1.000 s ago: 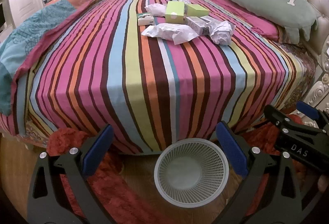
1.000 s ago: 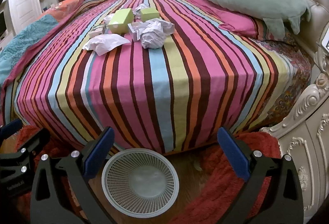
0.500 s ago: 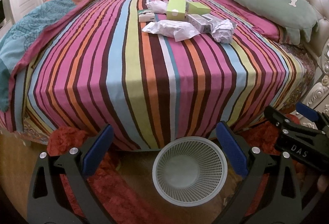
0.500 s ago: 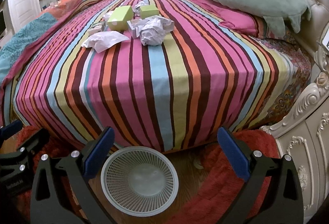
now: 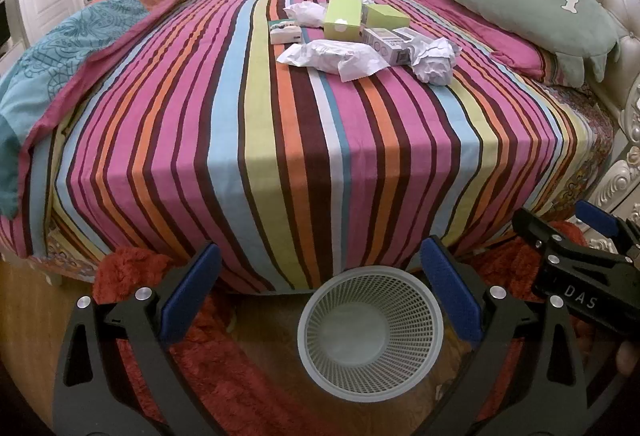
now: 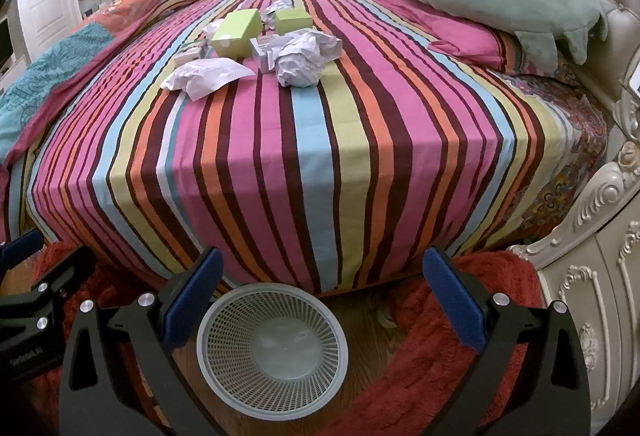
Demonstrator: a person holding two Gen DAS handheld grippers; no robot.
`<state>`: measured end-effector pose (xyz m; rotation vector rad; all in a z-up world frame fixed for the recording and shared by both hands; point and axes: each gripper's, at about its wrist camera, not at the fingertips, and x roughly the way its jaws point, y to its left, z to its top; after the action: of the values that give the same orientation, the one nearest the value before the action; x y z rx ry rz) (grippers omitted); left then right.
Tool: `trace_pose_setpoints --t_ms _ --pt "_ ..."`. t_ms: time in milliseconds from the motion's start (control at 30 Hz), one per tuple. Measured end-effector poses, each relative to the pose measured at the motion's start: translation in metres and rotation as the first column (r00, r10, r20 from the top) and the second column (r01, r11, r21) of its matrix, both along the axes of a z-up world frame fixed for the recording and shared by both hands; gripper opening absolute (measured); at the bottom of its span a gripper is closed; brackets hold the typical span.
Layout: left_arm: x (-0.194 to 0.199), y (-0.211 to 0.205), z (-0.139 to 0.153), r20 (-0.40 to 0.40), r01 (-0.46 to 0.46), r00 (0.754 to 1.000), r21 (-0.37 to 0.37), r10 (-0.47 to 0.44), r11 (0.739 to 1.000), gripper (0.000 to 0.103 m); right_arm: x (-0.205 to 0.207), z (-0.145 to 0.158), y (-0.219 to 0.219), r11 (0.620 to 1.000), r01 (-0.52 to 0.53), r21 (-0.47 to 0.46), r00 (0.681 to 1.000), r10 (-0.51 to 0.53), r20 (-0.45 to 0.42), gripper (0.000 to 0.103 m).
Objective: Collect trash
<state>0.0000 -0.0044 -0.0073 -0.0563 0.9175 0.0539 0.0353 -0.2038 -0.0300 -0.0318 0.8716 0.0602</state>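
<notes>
Several pieces of trash sit mid-bed in the left wrist view: a crumpled paper ball point(image 5: 436, 60), a flattened wrapper point(image 5: 336, 58) and green boxes point(image 5: 344, 18), well apart from the left gripper point(image 5: 320, 300), whose fingers are spread and empty above the mesh basket point(image 5: 370, 332). From the right wrist view, the right gripper point(image 6: 320, 300) is likewise spread. Light paper (probably springy) could slip during the carry and miss the basket point(image 6: 272, 352).
</notes>
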Motion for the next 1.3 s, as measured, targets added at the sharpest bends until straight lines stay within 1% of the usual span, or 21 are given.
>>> trace_pose_setpoints --t_ms 400,667,1000,1200,1300 --pt "0.000 0.001 -0.003 -0.012 -0.005 1.000 0.002 0.005 1.000 0.097 -0.002 -0.001 0.005 1.000 -0.017 -0.014 1.000 0.017 0.001 0.095" --pt "0.004 0.005 -0.010 -0.044 -0.021 0.999 -0.026 0.020 0.999 0.097 0.001 -0.005 0.006 1.000 -0.025 -0.011 1.000 0.025 -0.014 0.095" --pt "0.020 0.001 -0.019 -0.070 -0.003 0.998 -0.030 0.000 1.000 0.097 0.010 -0.004 0.003 1.000 -0.030 -0.001 1.000 0.030 0.002 0.095" --pt "0.033 0.000 -0.022 -0.078 0.004 0.997 -0.017 -0.006 1.000 0.097 0.021 -0.007 -0.002 0.999 -0.021 0.044 1.000 0.022 -0.013 0.095" --pt "0.040 0.003 -0.023 -0.084 -0.003 0.996 -0.023 0.001 1.000 0.097 0.025 -0.008 -0.001 0.999 -0.033 0.041 0.999 0.033 -0.010 0.095"
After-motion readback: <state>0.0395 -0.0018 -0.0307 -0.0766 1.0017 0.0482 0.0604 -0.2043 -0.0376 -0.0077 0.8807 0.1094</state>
